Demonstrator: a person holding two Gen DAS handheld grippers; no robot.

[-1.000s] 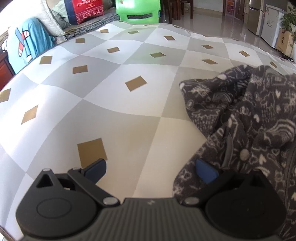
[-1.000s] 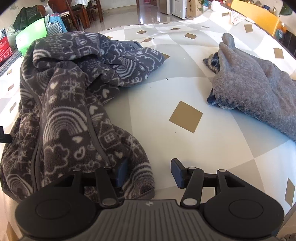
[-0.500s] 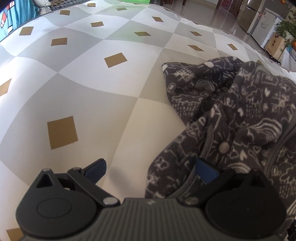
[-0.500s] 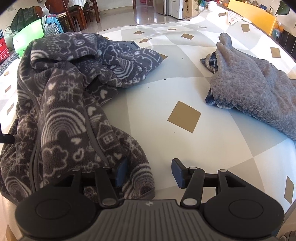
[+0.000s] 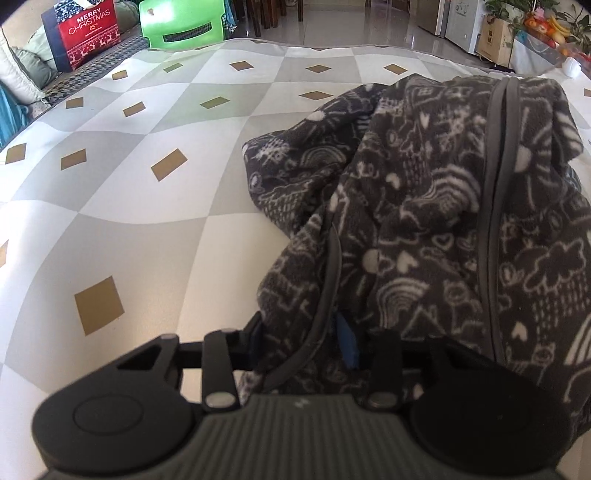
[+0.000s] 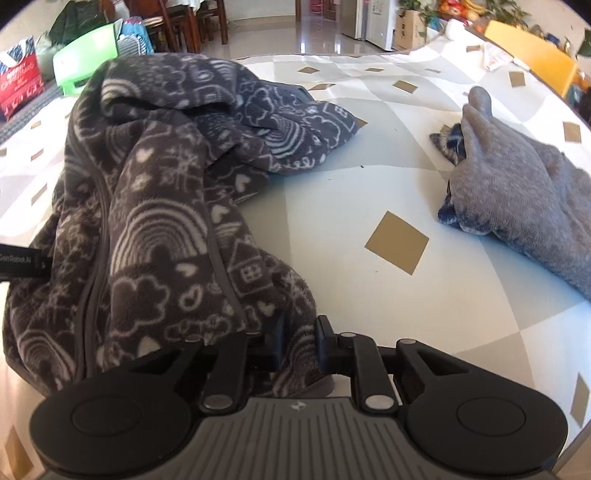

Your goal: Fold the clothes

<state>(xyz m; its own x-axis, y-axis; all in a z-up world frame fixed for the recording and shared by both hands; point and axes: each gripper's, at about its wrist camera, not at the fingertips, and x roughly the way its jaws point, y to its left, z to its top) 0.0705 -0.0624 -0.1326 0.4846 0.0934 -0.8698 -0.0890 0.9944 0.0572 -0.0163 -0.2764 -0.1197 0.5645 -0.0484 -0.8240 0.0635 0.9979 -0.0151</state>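
Checked grey-and-white cloth with gold diamonds covers your desk (image 5: pixel 155 236), and behind it a red Christmas bag (image 5: pixel 86 31) and a green plastic chair (image 5: pixel 183 22) stand on the floor. Moving rightward, your left tool (image 5: pixel 301 341) has just been closing and now pinches the near edge of the dark patterned fleece jacket (image 5: pixel 424 229), with the cloth bunched between its blue pads beside the zip. From the right wrist view, the same fleece jacket (image 6: pixel 155 206) lies crumpled on the left half of the desk. Your right tool (image 6: pixel 299 341) has also just been closing, and its fingers clamp the jacket's lower hem. Further right, well apart from the jacket, a grey fuzzy garment (image 6: pixel 524 199) lies heaped near the desk's edge.
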